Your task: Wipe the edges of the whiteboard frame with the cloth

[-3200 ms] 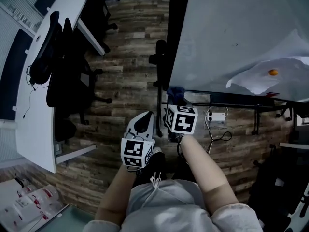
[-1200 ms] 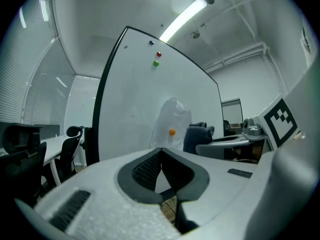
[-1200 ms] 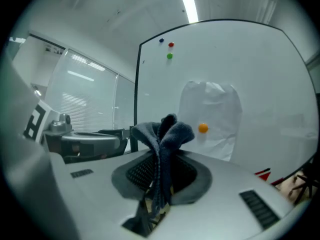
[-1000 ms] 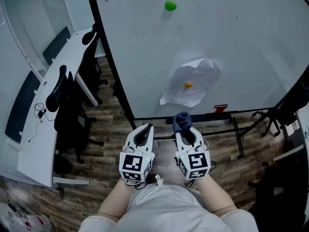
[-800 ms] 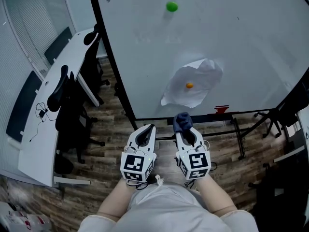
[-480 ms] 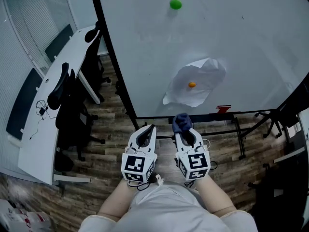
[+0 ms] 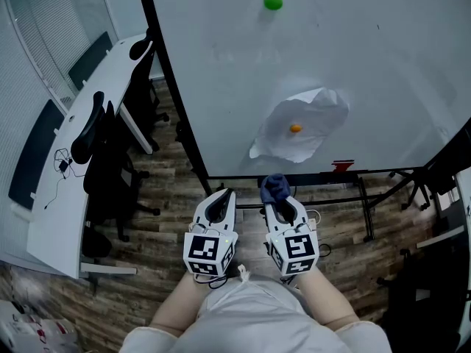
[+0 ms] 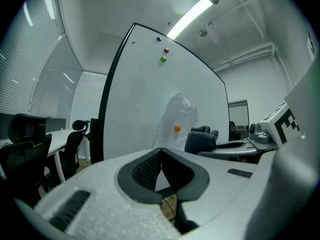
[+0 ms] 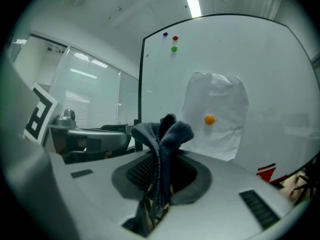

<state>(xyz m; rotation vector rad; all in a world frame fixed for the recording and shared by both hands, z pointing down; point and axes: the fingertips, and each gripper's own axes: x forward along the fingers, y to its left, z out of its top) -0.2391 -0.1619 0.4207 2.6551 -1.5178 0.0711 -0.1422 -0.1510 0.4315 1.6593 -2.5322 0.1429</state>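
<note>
The cloth (image 9: 162,134), a dark blue-grey rag, is clamped between the closed jaws of the right gripper (image 7: 280,203), with a bunched fold standing past the tips and a tail hanging below. Just beside it, the left gripper (image 7: 219,201) has its jaws brought together on nothing. Both are held low in front of the person, short of the whiteboard (image 7: 390,57). The cloth is near the bottom rail (image 7: 243,176) of the black whiteboard frame (image 7: 175,87) but apart from it. Higher on the board, an orange magnet (image 7: 295,129) pins a sheet of paper (image 7: 313,109). No wiping contact shows, so this reads as an approach to an edge. The next move calls for carrying the bunched fold forward onto the rail and drawing it along. The grip must stay firm enough that the rag does not drag free.
</note>
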